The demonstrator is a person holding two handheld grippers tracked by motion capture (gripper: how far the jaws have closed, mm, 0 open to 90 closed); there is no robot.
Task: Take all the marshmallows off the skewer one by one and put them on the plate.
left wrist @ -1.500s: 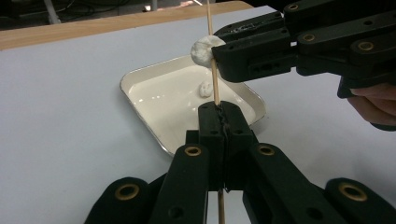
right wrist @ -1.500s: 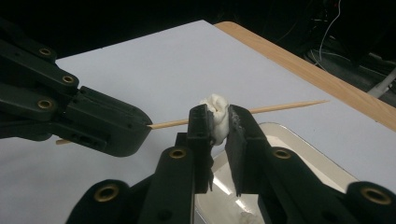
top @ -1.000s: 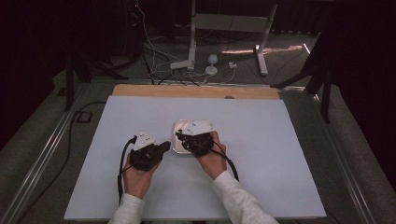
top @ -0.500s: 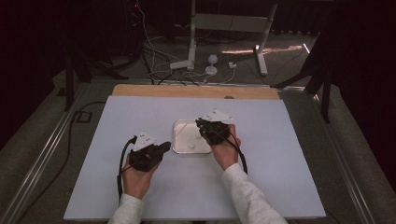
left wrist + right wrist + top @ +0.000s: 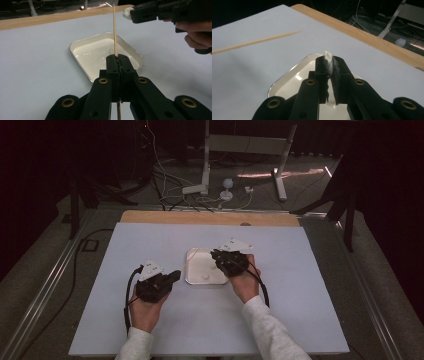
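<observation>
From above, the left gripper (image 5: 172, 276) sits at nine o'clock of the white tray (image 5: 205, 266) on the desk (image 5: 300, 270), the right gripper (image 5: 216, 255) at the tray's three o'clock edge. The left gripper view shows its jaws clamped on a wooden skewer (image 5: 115, 30) pointing to twelve o'clock. The right gripper view shows its jaws pinching a white lump (image 5: 327, 56) above the tray.

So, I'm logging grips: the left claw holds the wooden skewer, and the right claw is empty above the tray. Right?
Not quite: the right claw isn't empty; the right gripper view shows a white lump pinched in it. The left claw does hold the wooden skewer, near the tray.
</observation>
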